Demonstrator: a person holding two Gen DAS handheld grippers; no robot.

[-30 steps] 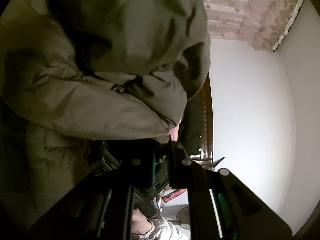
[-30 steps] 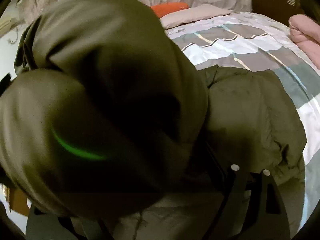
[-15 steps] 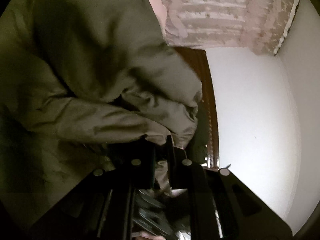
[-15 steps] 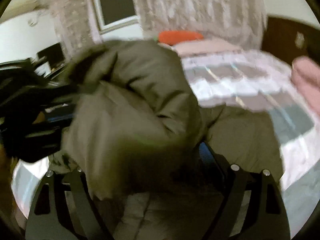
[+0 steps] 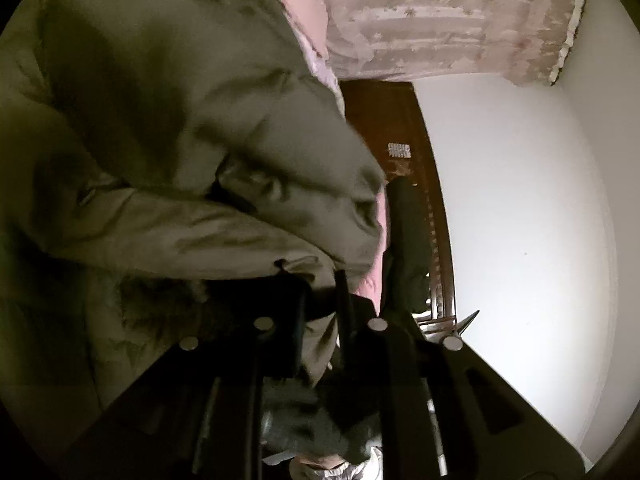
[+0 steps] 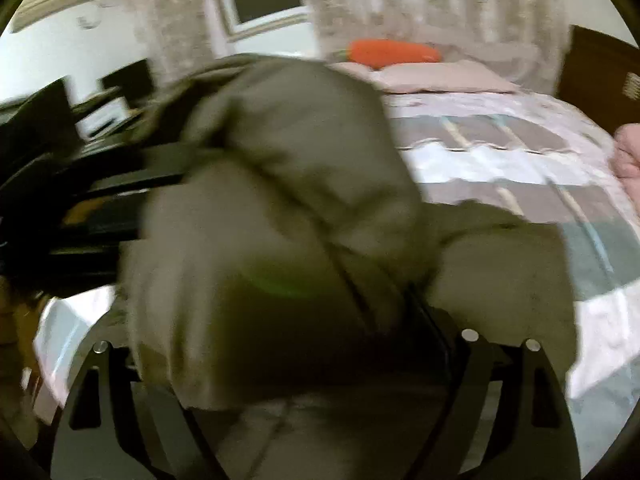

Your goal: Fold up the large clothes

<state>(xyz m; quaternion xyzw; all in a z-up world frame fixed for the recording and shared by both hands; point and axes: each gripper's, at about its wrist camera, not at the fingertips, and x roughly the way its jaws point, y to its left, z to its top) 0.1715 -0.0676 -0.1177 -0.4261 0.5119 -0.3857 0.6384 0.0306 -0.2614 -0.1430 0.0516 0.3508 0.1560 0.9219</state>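
On the bed (image 6: 500, 168), toward its near edge, an olive padded coat (image 6: 280, 208) is heaped, with one bulky fold raised off the rest and filling the middle of the right wrist view. A lower part of the coat is spread flat on the striped cover toward the bed's right side. The left gripper (image 5: 320, 280) is closed on a thin fold of the coat, the cloth being pinched between its nearly touching fingers. In the right wrist view the same gripper is seen as dark bars at the left, reaching into the raised fold. The right gripper (image 6: 288, 320) is held wide, and the thick bundle sits between its fingers; whether the pads press on the cloth cannot be told, since the picture is blurred and the tips are covered. At the bed's far edge a pale pillow (image 6: 436, 76) and an orange cushion (image 6: 394, 53) are laid before a lace curtain (image 6: 420, 4). A dark wooden headboard (image 5: 420, 200) is seen against a white wall (image 5: 520, 220).
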